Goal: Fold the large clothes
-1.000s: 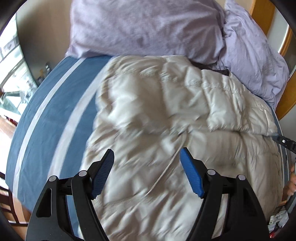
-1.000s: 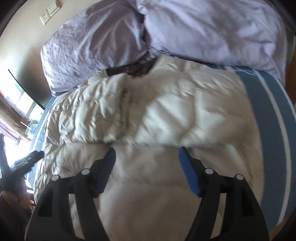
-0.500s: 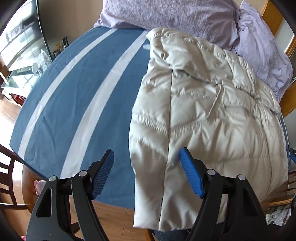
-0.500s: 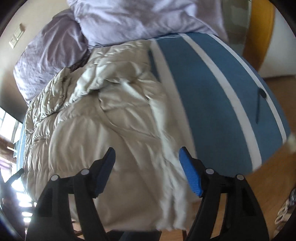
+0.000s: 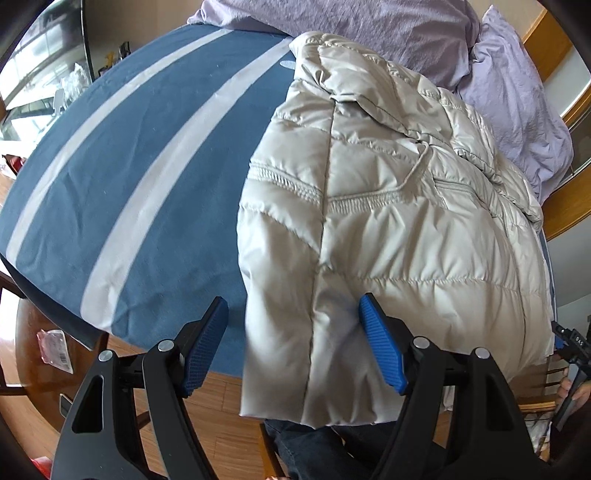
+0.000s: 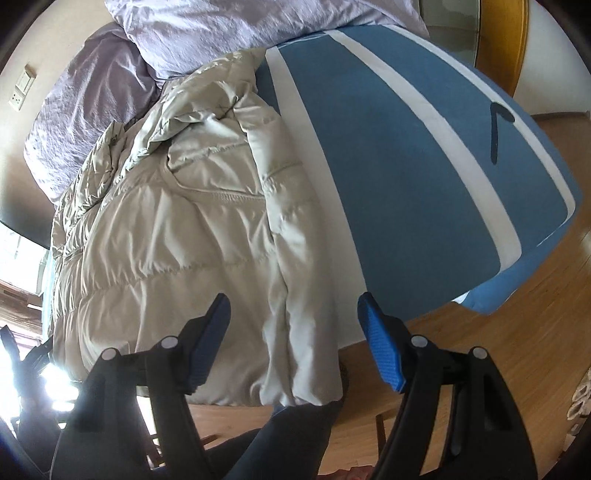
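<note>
Left wrist: no legible label on puffer jacket; both tongs agape, empty.

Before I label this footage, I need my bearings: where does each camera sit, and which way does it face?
Left wrist: on the left gripper, angled down at the jacket hem's left corner on the striped bed; its open fingers, the person's dark trousers and the right gripper show.
Right wrist: on the right gripper, angled down at the hem's right corner; its open fingers and trousers show.
Shared: jacket, bed, lilac pillows.
</note>
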Demonstrator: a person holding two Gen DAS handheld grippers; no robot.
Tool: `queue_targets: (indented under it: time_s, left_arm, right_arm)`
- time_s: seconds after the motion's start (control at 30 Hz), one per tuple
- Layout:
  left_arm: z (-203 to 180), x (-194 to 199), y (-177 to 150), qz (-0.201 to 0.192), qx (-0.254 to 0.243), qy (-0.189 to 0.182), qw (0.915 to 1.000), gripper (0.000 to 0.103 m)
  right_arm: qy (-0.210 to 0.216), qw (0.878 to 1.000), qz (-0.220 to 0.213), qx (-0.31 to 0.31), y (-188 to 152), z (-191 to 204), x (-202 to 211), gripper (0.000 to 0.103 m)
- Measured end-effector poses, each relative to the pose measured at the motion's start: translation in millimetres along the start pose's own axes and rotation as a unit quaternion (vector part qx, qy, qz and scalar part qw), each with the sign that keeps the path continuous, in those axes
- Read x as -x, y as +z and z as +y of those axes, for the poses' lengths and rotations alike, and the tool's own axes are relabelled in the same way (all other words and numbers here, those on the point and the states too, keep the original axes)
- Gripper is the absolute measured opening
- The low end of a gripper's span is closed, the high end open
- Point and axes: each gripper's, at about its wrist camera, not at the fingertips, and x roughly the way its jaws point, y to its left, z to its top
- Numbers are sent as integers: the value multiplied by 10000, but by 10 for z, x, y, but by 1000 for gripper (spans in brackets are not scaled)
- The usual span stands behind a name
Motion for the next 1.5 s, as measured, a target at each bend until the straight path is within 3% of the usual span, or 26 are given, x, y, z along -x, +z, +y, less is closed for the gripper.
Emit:
queue_targets:
  time_s: [0.13, 0.27, 0.4, 0.6, 0.73, 0.87, 1.2, 1.5]
  left_arm:
    - [-30, 4, -17, -28, 8, -23, 10000, 73]
    - [-112, -7, -27, 4, -2, -142, 9999, 64]
    - [-169, -23, -34, 3, -70, -113, 9999, 63]
    - [-174, -3, -43, -37, -46, -133, 9999, 44]
    - [-156, 72, -43, -153, 9, -201, 9997, 22]
    - [-177, 237, 15, -364, 80, -364, 9986, 13]
    - [-399, 737, 503, -1149, 67, -747, 9905, 11]
    - [-648, 899, 1166, -1679, -17, -577, 9841, 11]
  right_arm:
    - [269, 9996, 129, -12, -53, -6, -53, 53]
    - [375, 9991, 182, 9, -98, 21, -86, 39]
    - [399, 9990, 192, -38, -98, 27, -92, 33]
    - [566, 9982, 174, -78, -118, 0, -67, 12]
    - [834, 9965, 31, -78, -76, 34, 51, 9]
    - [1277, 9911, -326, -158, 12, 70, 265, 8]
    - [1602, 9804, -1143, -59, 484, 402, 618, 8]
    - [1465, 9747, -1683, 88, 1056, 663, 742, 8]
